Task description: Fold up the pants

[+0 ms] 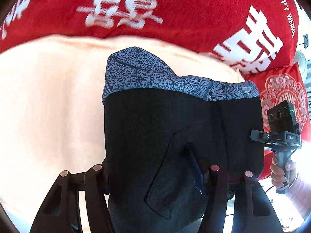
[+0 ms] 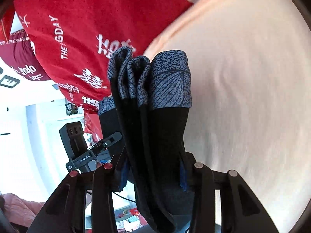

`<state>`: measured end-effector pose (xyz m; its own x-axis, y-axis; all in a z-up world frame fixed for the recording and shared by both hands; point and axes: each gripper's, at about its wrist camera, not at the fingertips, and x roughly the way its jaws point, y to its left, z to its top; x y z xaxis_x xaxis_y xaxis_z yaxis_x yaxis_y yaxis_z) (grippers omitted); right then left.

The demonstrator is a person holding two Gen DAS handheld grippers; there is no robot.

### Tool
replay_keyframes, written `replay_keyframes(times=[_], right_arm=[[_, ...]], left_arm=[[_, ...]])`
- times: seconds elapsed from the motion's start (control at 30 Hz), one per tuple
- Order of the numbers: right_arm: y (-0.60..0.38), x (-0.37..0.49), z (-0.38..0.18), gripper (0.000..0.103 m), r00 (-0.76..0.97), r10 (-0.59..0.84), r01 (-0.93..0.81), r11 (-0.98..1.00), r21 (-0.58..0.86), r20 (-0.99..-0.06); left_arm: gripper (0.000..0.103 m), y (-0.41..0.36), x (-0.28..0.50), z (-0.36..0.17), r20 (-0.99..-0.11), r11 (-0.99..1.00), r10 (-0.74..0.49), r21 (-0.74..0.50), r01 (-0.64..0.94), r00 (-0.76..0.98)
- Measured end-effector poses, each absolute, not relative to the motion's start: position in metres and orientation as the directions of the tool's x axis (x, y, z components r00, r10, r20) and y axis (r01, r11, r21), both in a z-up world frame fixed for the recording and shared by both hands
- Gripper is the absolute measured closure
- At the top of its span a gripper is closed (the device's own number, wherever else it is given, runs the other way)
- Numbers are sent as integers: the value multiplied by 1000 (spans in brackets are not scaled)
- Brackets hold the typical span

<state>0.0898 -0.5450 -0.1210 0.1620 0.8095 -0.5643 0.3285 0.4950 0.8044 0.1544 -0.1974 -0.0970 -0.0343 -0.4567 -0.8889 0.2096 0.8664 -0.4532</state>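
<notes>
Black stretch-fabric pants with a blue-grey leaf-print cuff band [image 1: 175, 128] hang bunched in the air between both tools, above a pale peach bed sheet [image 1: 48, 101].

Left tongs [image 1: 155, 174]: the black fabric fills the gap between the fingers [image 1: 97, 190], which are closed in on it, pinching the pants. A stitched pocket flap with a strip of blue lining shows just above the grip.

Right tongs [image 2: 153, 171]: the pants [image 2: 155, 128] drape in several vertical folds between the fingers [image 2: 200, 184], which pinch the black cloth; the printed cuffs stand at the far end of the folds.

In the left view, the right tool sits at the pants' right edge, held by a hand [image 1: 281, 172] with painted nails and a pale pink sleeve. In the right view, the left tool shows beyond the left side of the folds.

Beyond the sheet lies a red velvet blanket with white Chinese characters and English lettering [image 1: 194, 9]. A red cushion with a round floral emblem [image 1: 281, 97] sits at the right of the left view.
</notes>
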Motion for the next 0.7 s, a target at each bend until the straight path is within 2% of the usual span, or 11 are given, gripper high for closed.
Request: replay_keyframes(times=[0.1,0.2,0.27,0.3,0.43,0.47,0.5,0.53,0.63,0.7], right_arm=[[-532,70,-137,58,151,798,371,501,782,-583],[-519,60,-154,53,100,753,380,574,725,-650],[-522,57,-155,51,129,739,387,576,720,-661],[-523,56,-153,49,137,730,392,581,714,-669],[-523,51,-137,40,110,633,366,691,623,-766],[-523,49,-130,35,108,598,357,722,592,-794],[-521,50,-123,29,110,565,352,747,564,-818],[-521,49,-113,27,116,511,348,782,517,-851],[-521,48,-81,26,172,357,322,860,395,-918],[-515,49,-63,26,228,344,303,864,402,-911]], left_arm=[[40,-193,139,-117,-908,887,-413,-418,197,-64],[26,-185,127,-132,-928,911,-370,-371,179,-39],[23,-182,126,-131,-935,920,-354,-353,171,-22],[18,-181,126,-129,-942,928,-335,-333,170,-12],[15,-185,120,-109,-969,949,-239,-222,226,55],[15,-184,119,-103,-971,951,-228,-207,231,67],[4,-185,116,-95,-975,954,-208,-184,236,83],[0,-187,114,-87,-978,958,-183,-154,242,103],[0,-200,105,-69,-974,952,-175,-131,276,141],[0,-215,101,-68,-971,945,-190,-142,293,142]])
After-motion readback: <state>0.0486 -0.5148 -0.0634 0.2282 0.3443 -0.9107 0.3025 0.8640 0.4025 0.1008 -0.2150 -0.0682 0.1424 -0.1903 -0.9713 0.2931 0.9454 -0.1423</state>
